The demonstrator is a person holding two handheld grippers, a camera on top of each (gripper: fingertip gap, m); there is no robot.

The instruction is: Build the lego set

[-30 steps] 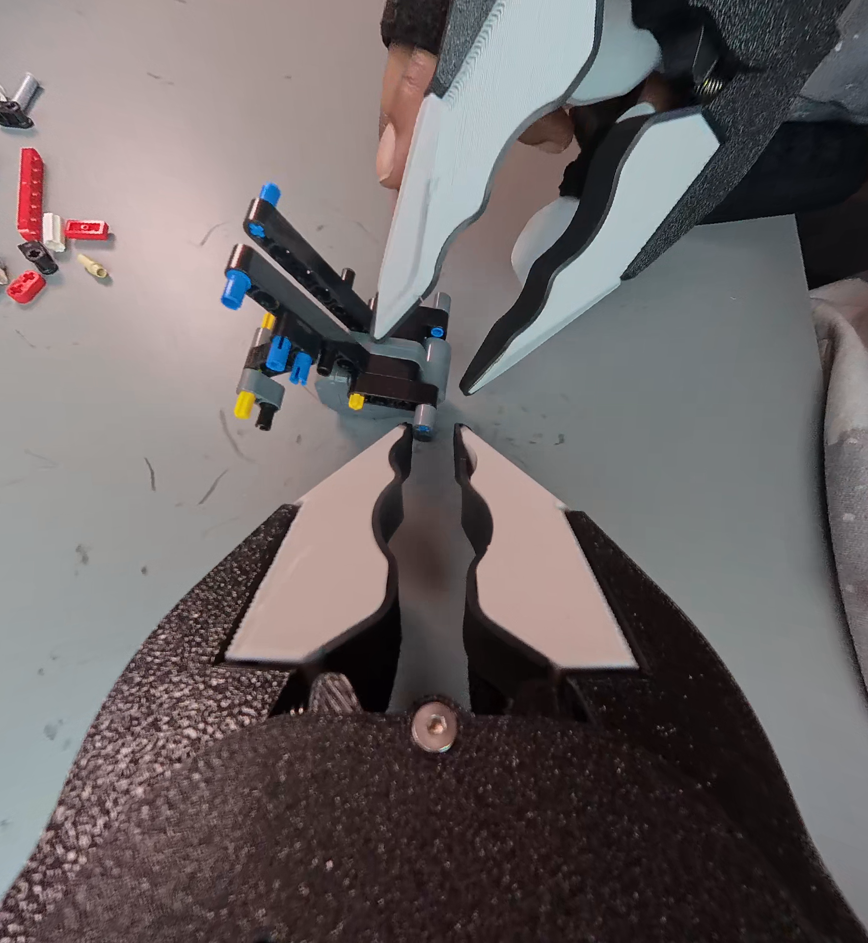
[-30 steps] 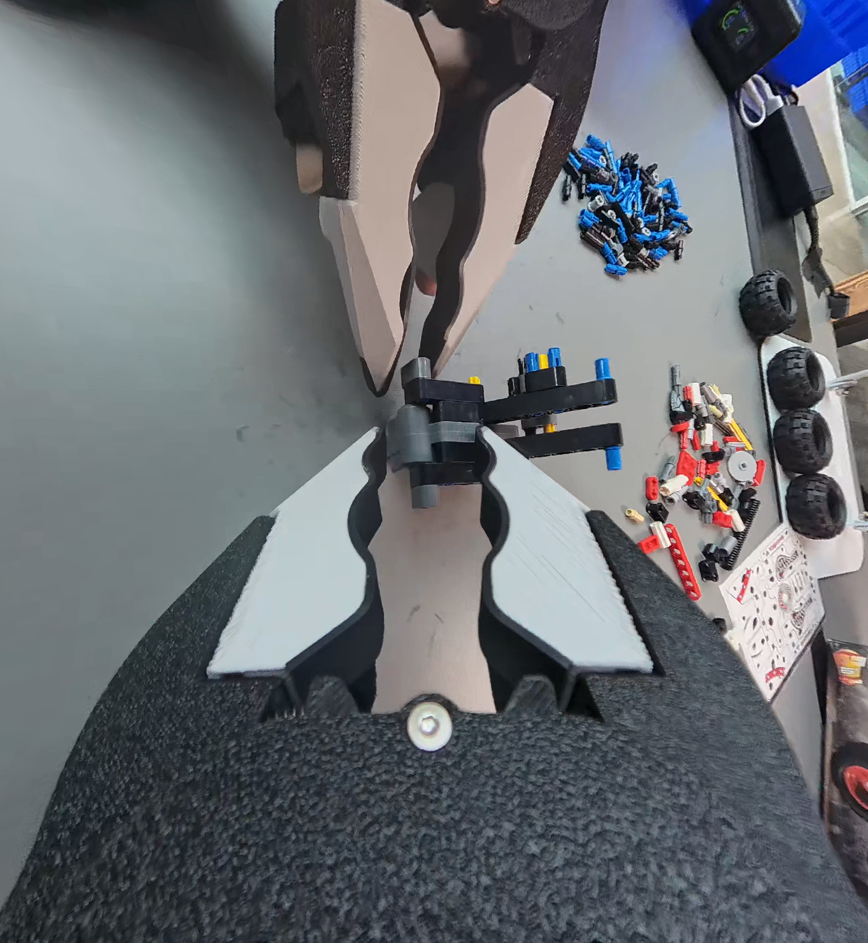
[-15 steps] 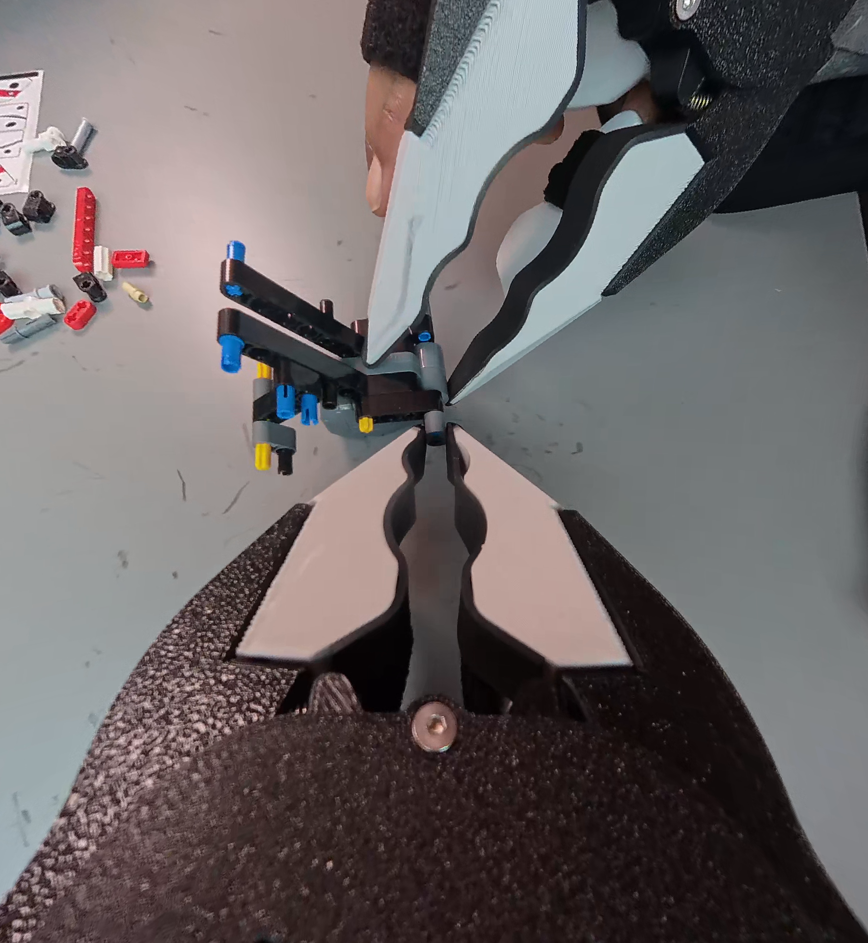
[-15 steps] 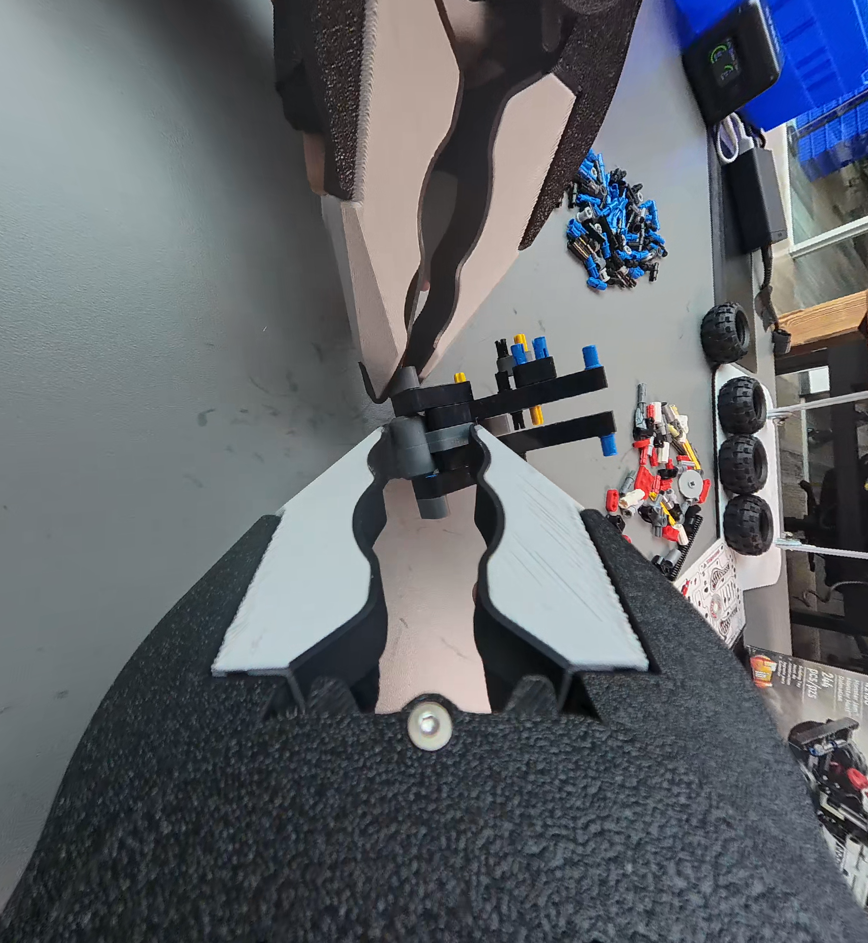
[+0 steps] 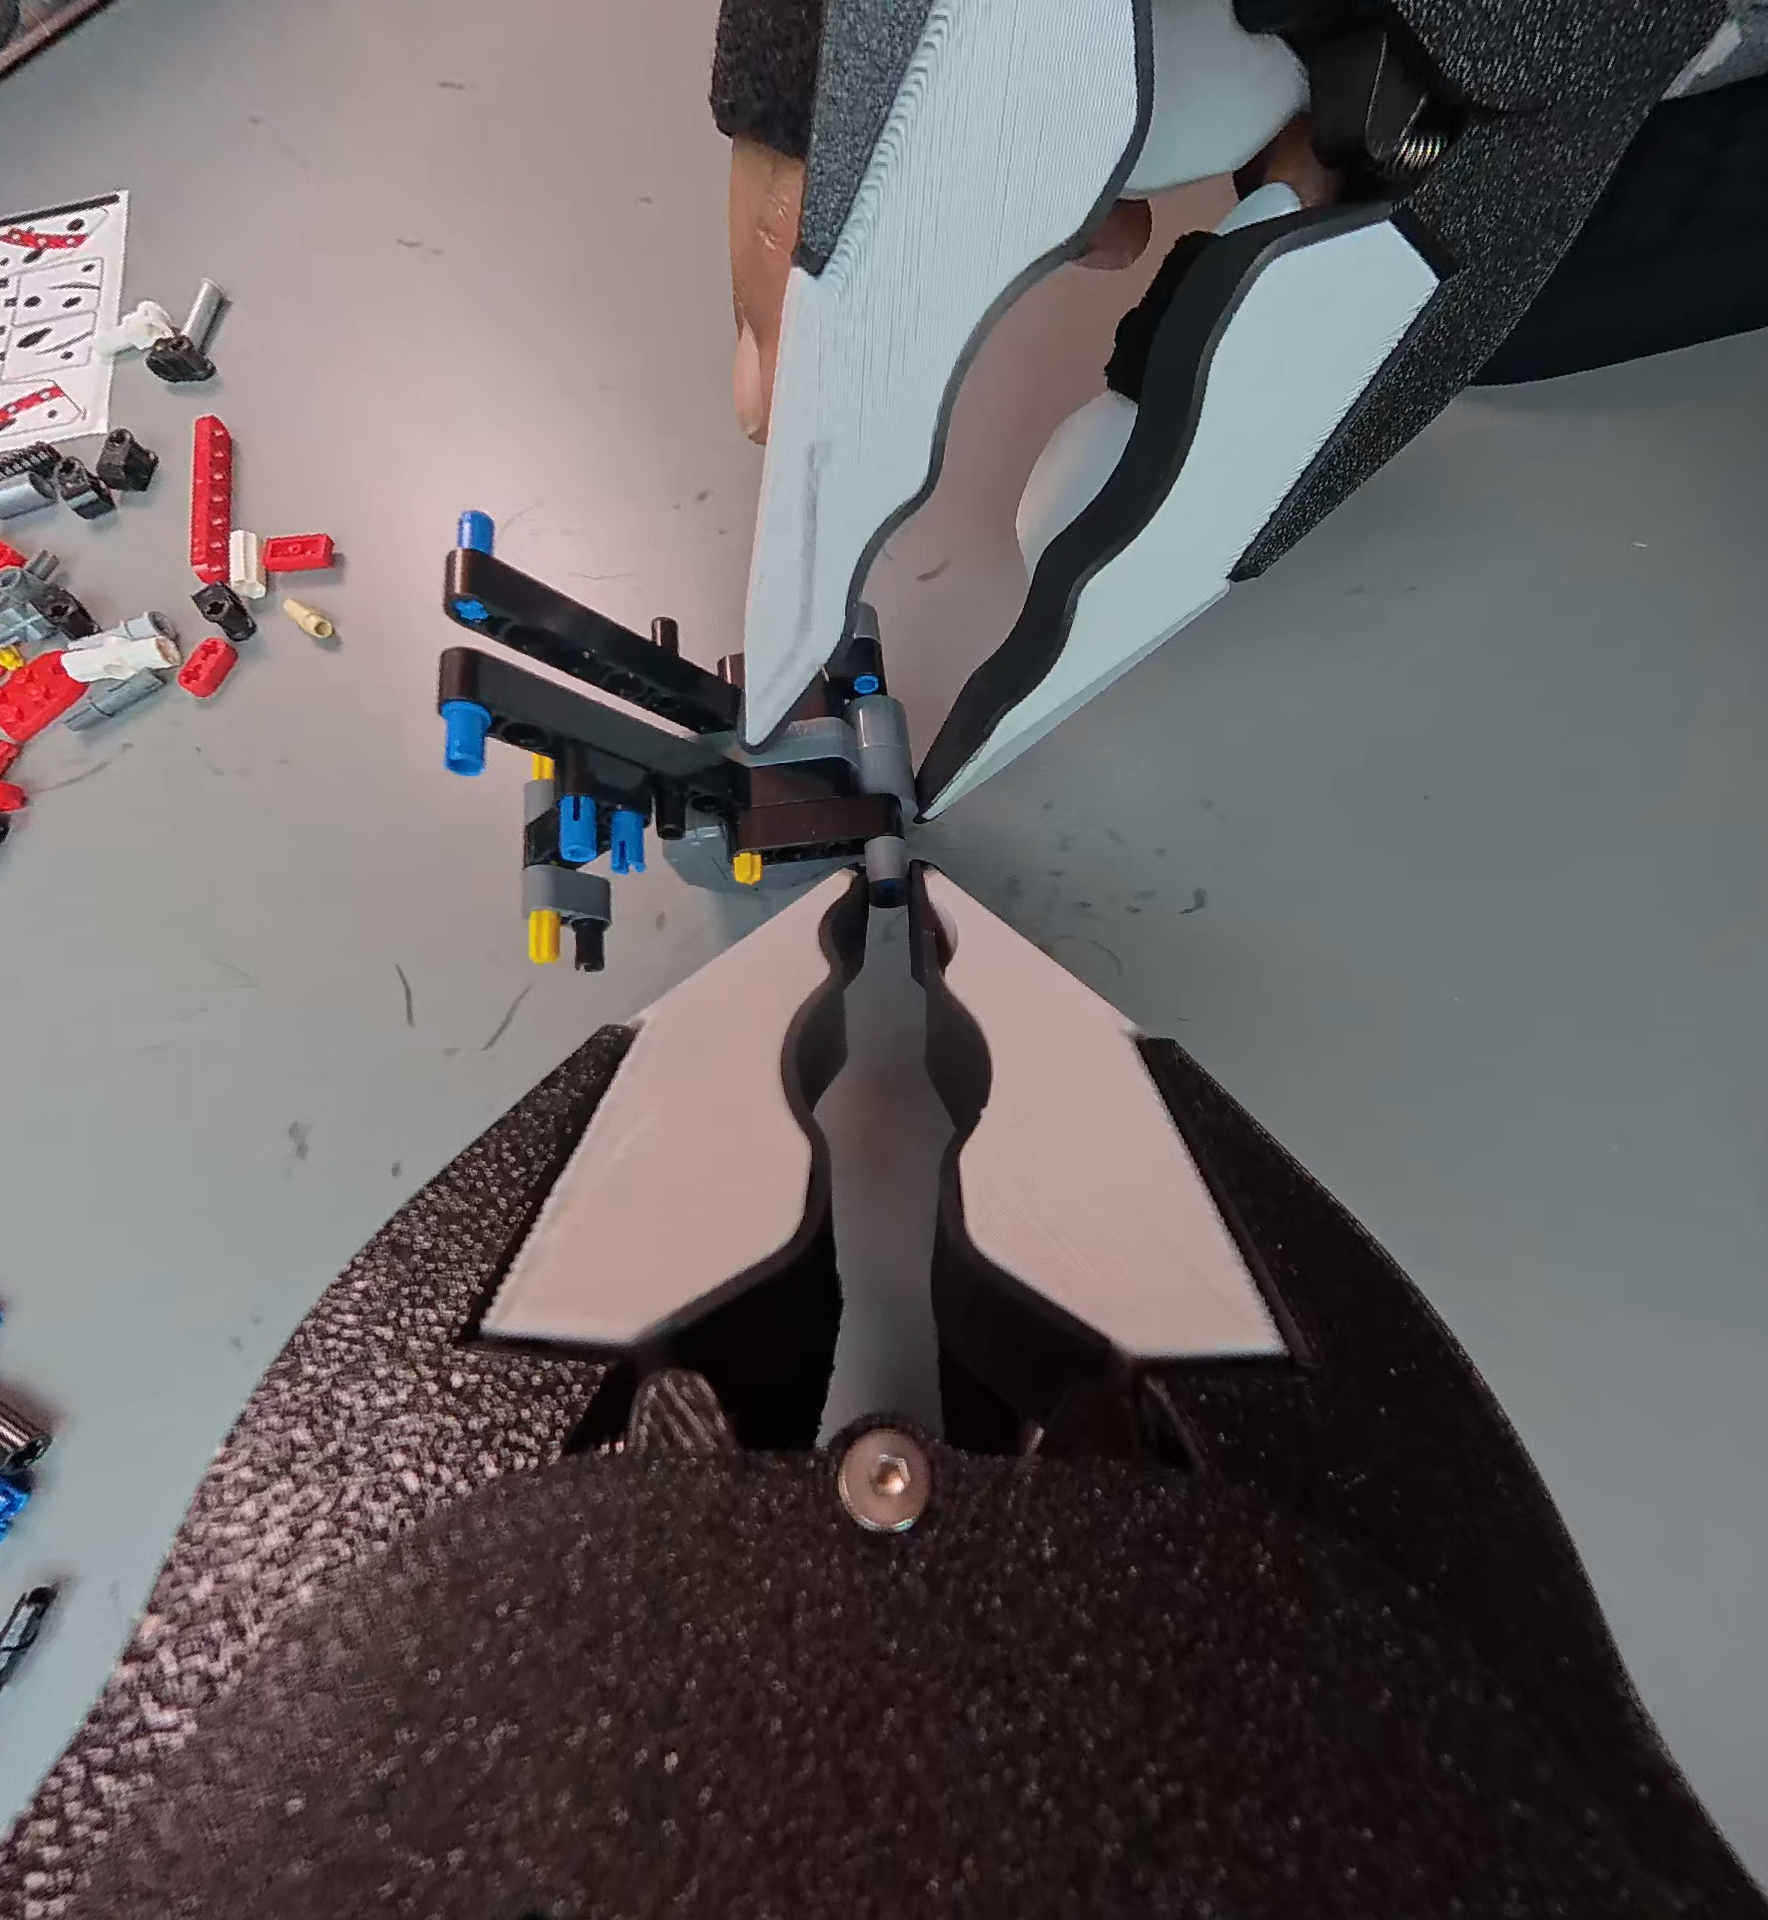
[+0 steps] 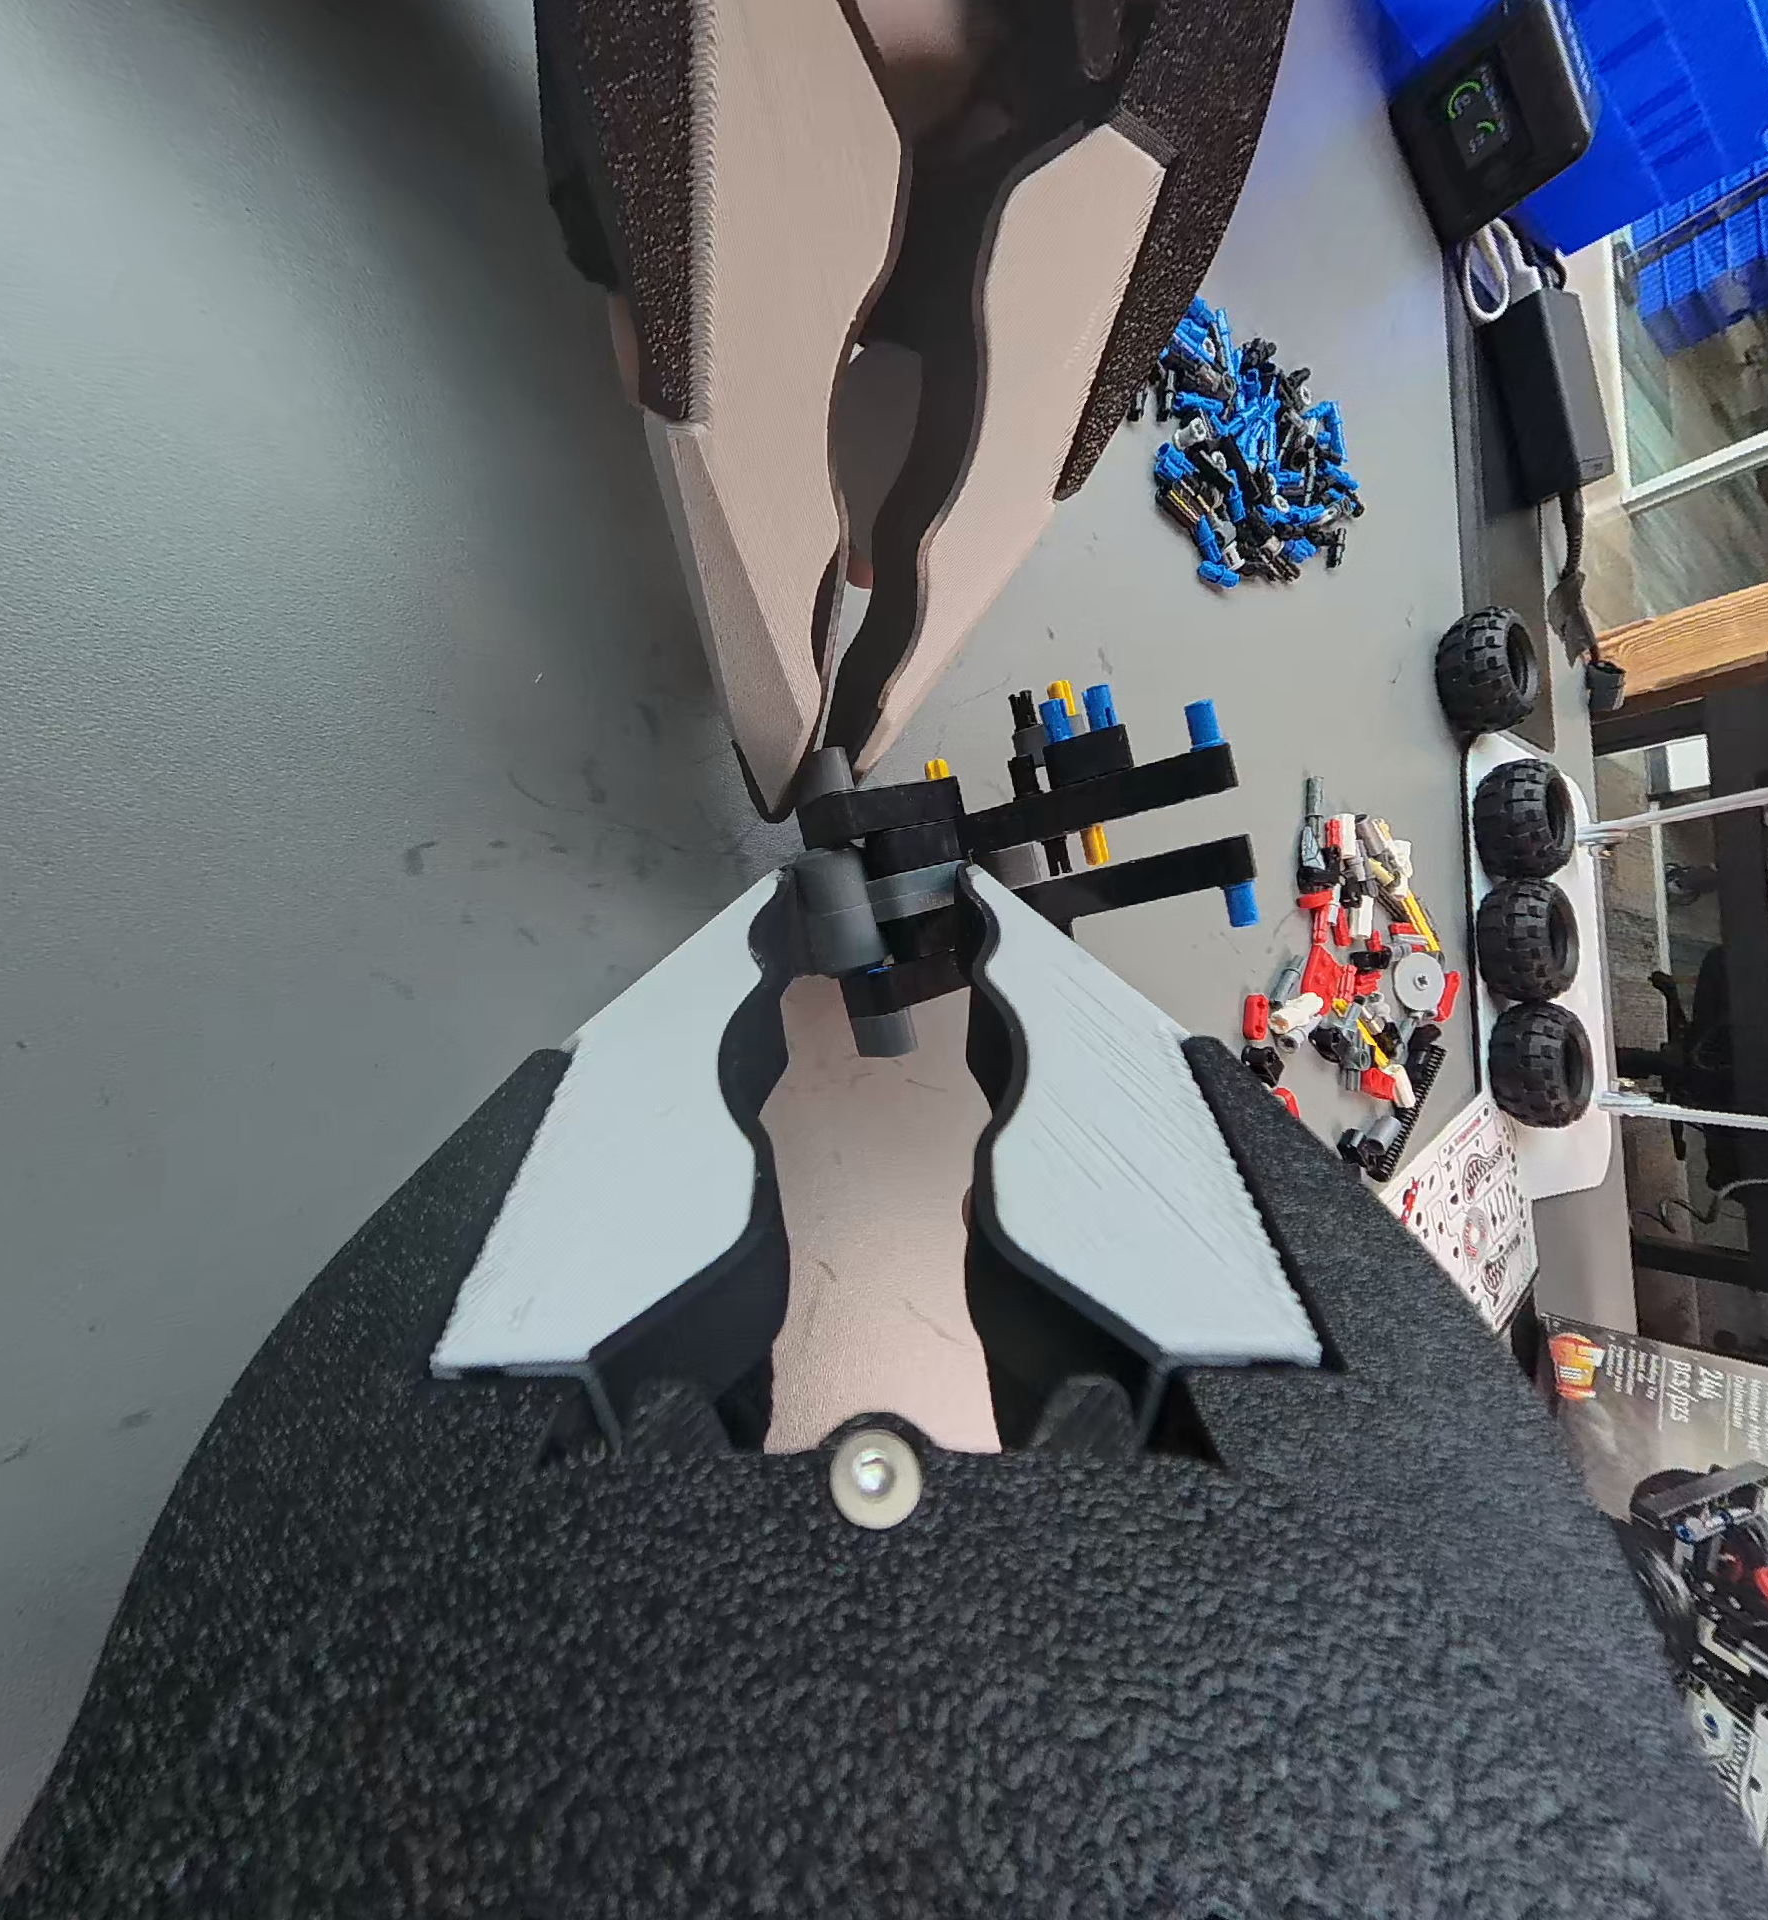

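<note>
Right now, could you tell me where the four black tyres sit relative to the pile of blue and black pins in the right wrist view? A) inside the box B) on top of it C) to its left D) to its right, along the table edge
D: the black tyres stand in a row by the table edge, right of and below the pin pile.

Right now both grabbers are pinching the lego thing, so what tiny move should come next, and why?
Probably a gentle squeeze of the two together. The right gripper clamps the black and grey lego assembly at its grey end, and the left gripper pinches the small grey pin sticking out of it. The pin looks only partly seated, so pushing it in would likely finish the joint.
</note>
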